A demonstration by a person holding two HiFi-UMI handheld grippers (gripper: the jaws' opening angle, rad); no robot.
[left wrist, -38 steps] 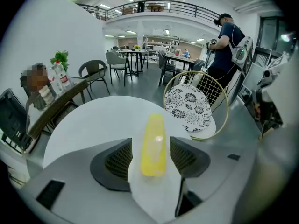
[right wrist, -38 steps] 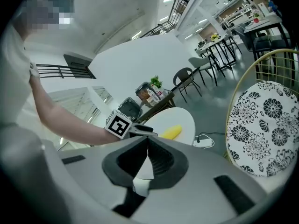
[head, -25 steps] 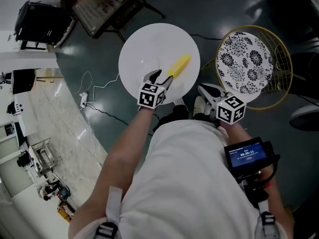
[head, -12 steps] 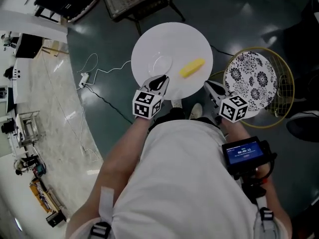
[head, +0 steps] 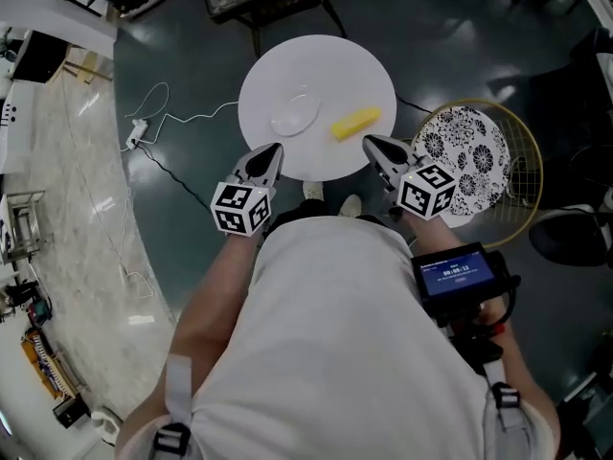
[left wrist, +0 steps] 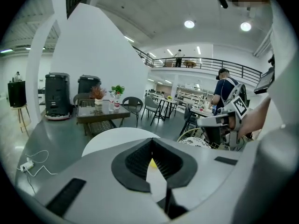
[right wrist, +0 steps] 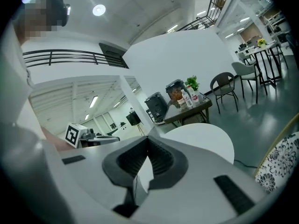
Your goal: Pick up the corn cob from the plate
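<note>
Corn cob (head: 354, 123) is not picked up; it lies flat on the white round table (head: 316, 56), right of centre, long axis slanted, near a clear shallow dish (head: 292, 113) but not on it as far as the head view shows; left gripper (head: 275, 149) hangs over the near-left edge of the table with its jaws closed tip to tip and nothing between them; the cob sits ahead of it and to its right, clear of the tips, no contact; in the left gripper view only a yellow sliver of the cob (left wrist: 151, 163) shows through the slot behind the closed tips, beyond the gripper, not inside the grip; right gripper (head: 369, 142) hangs at the near-right edge of the table, jaws also drawn together at the tips, empty; the cob lies just ahead of its tips and slightly left, closer to this gripper than to the left one, not touching; so the cob lies between the two grippers' lines and forward of both; off to the right, a black-and-white patterned plate (head: 469, 151) lies in a gold wire basket (head: 525, 175), well apart from the cob.
</note>
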